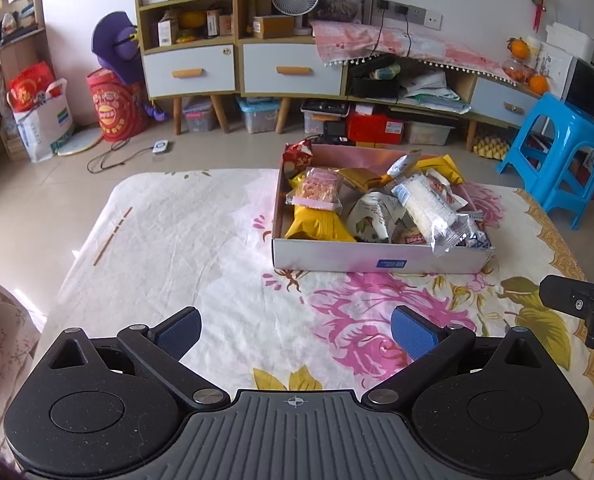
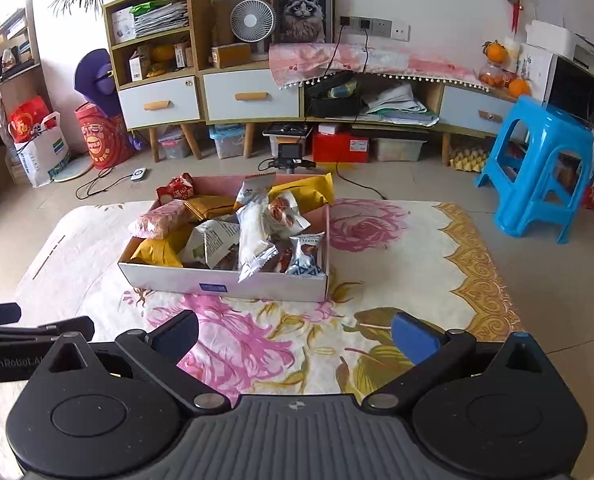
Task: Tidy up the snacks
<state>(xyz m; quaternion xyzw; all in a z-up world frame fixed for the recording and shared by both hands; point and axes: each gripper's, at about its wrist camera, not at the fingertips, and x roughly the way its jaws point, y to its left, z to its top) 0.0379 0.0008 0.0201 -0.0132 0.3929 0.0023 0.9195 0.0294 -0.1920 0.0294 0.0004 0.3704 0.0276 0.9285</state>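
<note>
Under me spreads the floral sheet; on it at one o'clock from my left gripper sits the shallow cardboard box, heaped with snack packets; from my right gripper it lies at eleven o'clock; both grippers gape wide, nothing between the blue pads.

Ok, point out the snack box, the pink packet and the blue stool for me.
snack box [image 1: 337, 258], left wrist view, on its bare front wall.
pink packet [image 1: 317, 191], left wrist view, on the middle of the wrapper.
blue stool [image 2: 553, 120], right wrist view, on its seat top.
</note>
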